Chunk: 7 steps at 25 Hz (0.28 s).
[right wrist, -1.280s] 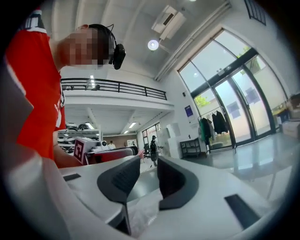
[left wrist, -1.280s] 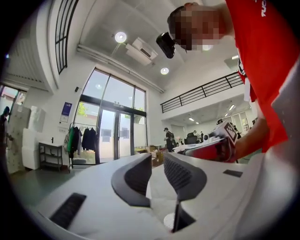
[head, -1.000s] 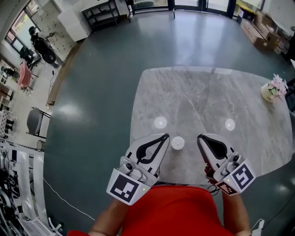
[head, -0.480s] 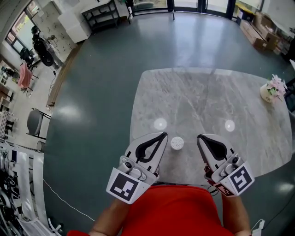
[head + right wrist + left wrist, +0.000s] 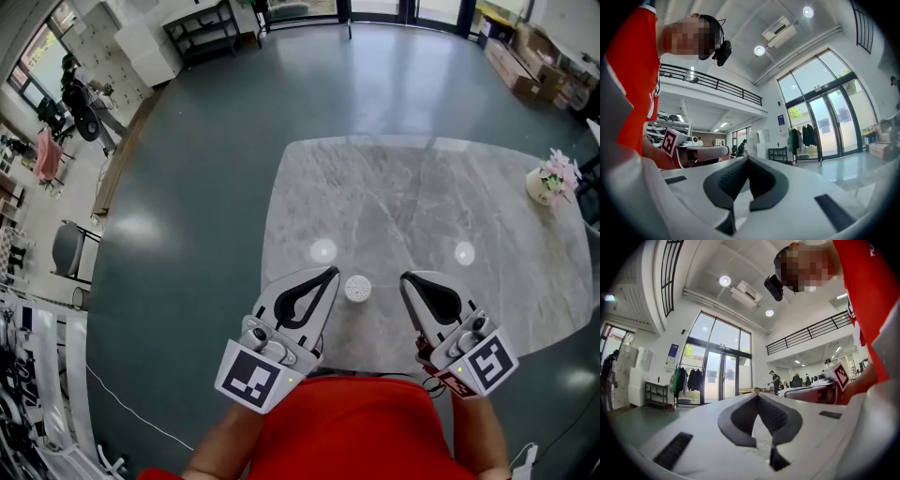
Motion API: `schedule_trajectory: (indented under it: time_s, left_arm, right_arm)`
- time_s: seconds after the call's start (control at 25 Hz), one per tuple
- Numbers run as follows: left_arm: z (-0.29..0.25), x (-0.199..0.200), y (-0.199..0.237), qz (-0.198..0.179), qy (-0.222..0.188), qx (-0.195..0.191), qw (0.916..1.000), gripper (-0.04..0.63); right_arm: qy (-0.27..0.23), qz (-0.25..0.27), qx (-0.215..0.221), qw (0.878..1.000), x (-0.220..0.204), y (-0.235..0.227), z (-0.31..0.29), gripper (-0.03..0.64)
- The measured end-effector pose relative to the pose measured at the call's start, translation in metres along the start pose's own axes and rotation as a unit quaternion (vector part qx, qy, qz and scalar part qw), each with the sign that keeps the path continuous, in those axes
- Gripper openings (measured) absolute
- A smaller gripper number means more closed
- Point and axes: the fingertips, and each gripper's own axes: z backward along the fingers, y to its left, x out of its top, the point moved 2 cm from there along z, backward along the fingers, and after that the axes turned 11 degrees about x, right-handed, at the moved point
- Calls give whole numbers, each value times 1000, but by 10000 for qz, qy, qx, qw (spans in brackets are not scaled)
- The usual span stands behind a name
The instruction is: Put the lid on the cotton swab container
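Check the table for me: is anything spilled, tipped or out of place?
Nothing looks spilled or tipped. The white round container sits on the marble table between the left gripper and the right gripper, both shut and empty. One oddity: no separate lid shows anywhere on the table.

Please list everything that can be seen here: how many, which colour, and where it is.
table: one, grey marble, middle of the floor
container: one, white, round, near part of the table, between the two grippers
flower pot: one, pale with pink flowers, table's right edge
shelf: one, black, far left
boxes: some, brown, far right on the floor
shirt: one, red, bottom edge
left gripper: one, white and black, shut, empty, left of the container
right gripper: one, white and black, shut, empty, right of the container
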Motion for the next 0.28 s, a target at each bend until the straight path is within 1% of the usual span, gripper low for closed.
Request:
schedule_trajectory:
  time_s: [0.28]
  left_arm:
    - [-3, -3, -4, 29, -1, 50, 10000, 18]
  right_arm:
    - [16, -50, 18, 10000, -3, -6, 5, 14]
